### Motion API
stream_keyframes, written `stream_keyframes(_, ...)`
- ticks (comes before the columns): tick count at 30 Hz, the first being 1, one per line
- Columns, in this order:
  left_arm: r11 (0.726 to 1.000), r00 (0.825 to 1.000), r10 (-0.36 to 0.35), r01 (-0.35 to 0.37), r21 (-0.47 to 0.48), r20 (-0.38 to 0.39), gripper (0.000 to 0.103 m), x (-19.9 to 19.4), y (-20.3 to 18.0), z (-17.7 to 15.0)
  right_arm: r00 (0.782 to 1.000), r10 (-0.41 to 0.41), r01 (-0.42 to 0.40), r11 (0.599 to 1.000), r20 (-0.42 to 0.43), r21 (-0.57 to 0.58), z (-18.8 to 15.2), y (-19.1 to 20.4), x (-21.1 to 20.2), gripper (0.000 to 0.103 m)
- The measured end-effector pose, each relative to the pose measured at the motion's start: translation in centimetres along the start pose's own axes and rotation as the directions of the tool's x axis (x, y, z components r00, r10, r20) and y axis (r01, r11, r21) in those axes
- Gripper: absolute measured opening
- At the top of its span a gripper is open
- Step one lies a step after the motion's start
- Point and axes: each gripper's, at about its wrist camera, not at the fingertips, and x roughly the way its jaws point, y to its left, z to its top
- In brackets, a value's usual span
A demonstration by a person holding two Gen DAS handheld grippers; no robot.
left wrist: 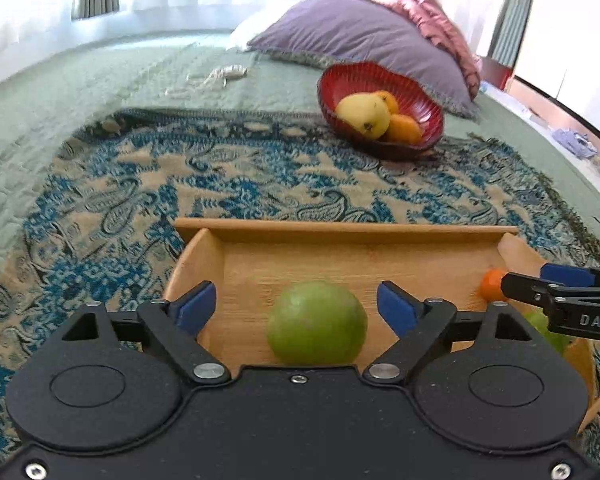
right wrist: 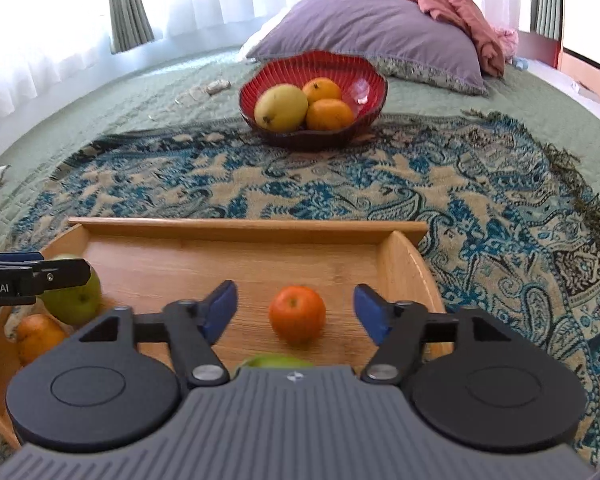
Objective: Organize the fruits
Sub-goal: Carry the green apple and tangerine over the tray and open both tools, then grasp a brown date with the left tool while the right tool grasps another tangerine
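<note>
A wooden tray (left wrist: 340, 228) lies on a patterned blanket; it also shows in the right wrist view (right wrist: 244, 226). My left gripper (left wrist: 296, 304) is open, its blue pads either side of a green fruit (left wrist: 317, 323) in the tray, not touching it. My right gripper (right wrist: 296, 308) is open around a small orange (right wrist: 297, 313) in the tray. The right gripper's tip (left wrist: 512, 286) shows in the left view beside that orange (left wrist: 490, 284). A red bowl (right wrist: 364, 76) beyond the tray holds a yellow mango (right wrist: 281, 107) and two oranges (right wrist: 329, 114).
In the tray's left part lie another green fruit (right wrist: 76, 300) and an orange (right wrist: 40, 338); one more green fruit (right wrist: 274, 361) peeks from under my right gripper. A purple pillow (right wrist: 372, 28) and pink cloth lie behind the bowl on the green bedspread (left wrist: 60, 92).
</note>
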Motion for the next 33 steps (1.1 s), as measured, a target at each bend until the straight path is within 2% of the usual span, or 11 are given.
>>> stream_keyframes(2,1.0,1.0,0.0,0.0,0.015,0.031,0.094,-1.4,-0.1,-0.5,0.999,0.01,-0.009,1.0,0.034,-0.016,-0.4,0.1,-1.4,0.089)
stream_keyframes(4,0.999,0.998,-0.012,0.01,0.03,0.062,0.097,-2.9,-0.3,-1.2,0.997,0.025,-0.022,0.999,0.067,-0.042,-1.0,0.2,-2.9,0.09)
stream_keyframes(11,0.998,0.992,-0.053,0.05,0.03,0.111,0.1,-7.3,-0.8,-4.6,0.987,0.056,-0.039,0.992,0.151,-0.116,-4.4,0.5,-7.6,0.103)
stream_keyframes(17,0.997,0.988,-0.064,0.057,0.054,0.143,0.101,-9.9,-1.8,-7.9,0.978,0.063,-0.038,0.991,0.199,-0.131,-7.6,0.3,-10.3,0.103)
stream_keyframes(23,0.991,0.979,-0.068,0.044,0.127,0.191,0.103,-11.9,-3.7,-11.0,0.966,0.042,-0.007,0.99,0.256,-0.138,-10.3,0.0,-12.0,0.103)
stream_keyframes(33,0.975,0.986,-0.064,0.028,0.222,0.156,0.103,-12.0,-6.3,-16.0,0.951,0.019,0.051,0.975,0.309,-0.216,-14.9,0.5,-13.1,0.103)
